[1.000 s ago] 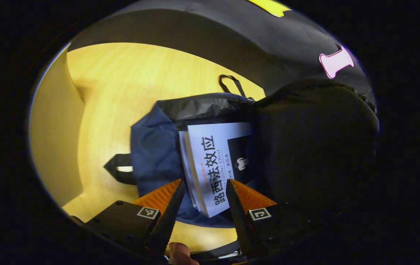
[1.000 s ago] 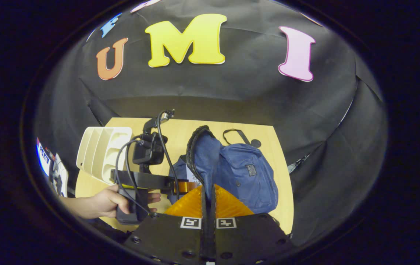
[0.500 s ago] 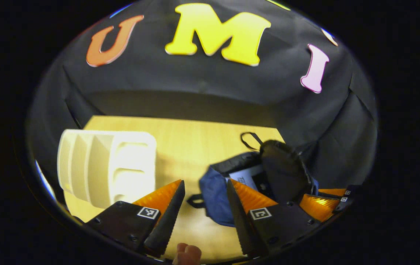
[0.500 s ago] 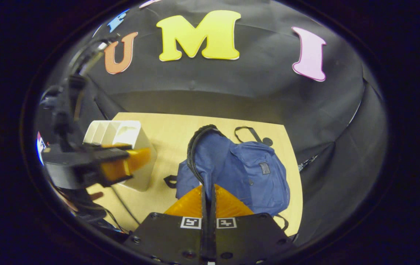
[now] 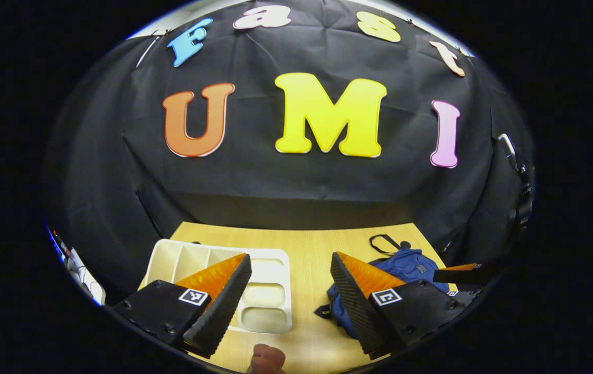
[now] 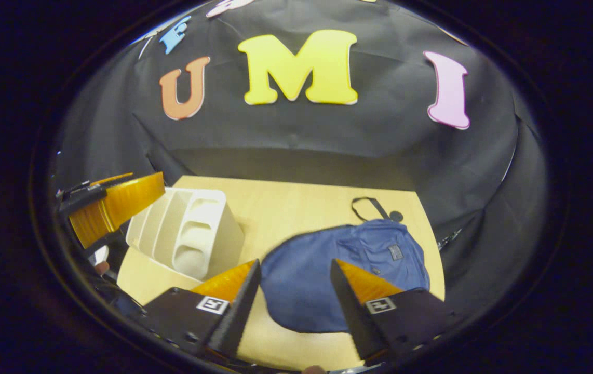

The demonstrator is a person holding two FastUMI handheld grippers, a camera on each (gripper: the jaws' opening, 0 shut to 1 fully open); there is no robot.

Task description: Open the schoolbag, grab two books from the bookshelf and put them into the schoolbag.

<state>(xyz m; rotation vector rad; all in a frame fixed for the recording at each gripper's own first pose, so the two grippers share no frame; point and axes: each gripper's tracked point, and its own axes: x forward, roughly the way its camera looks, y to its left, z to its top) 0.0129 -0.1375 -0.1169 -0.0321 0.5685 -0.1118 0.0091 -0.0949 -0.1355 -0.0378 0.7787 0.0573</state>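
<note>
Schoolbag [image 6: 338, 270], blue, lies flat on the desk [image 6: 286, 208], its flap down, with the white bookshelf [image 6: 192, 234] beside it on the same desk. Right gripper [image 6: 294, 296] hangs just above the schoolbag's near edge, fingers released and spread, gripping nothing. Left gripper [image 5: 288, 291] hovers between bookshelf [image 5: 255, 280] and schoolbag [image 5: 405, 262], its fingers likewise parted and bare.

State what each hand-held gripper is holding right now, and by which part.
Nothing is held. The left hand-held gripper and the right hand-held gripper both stand open, above the wooden table with the blue fabric schoolbag.
</note>
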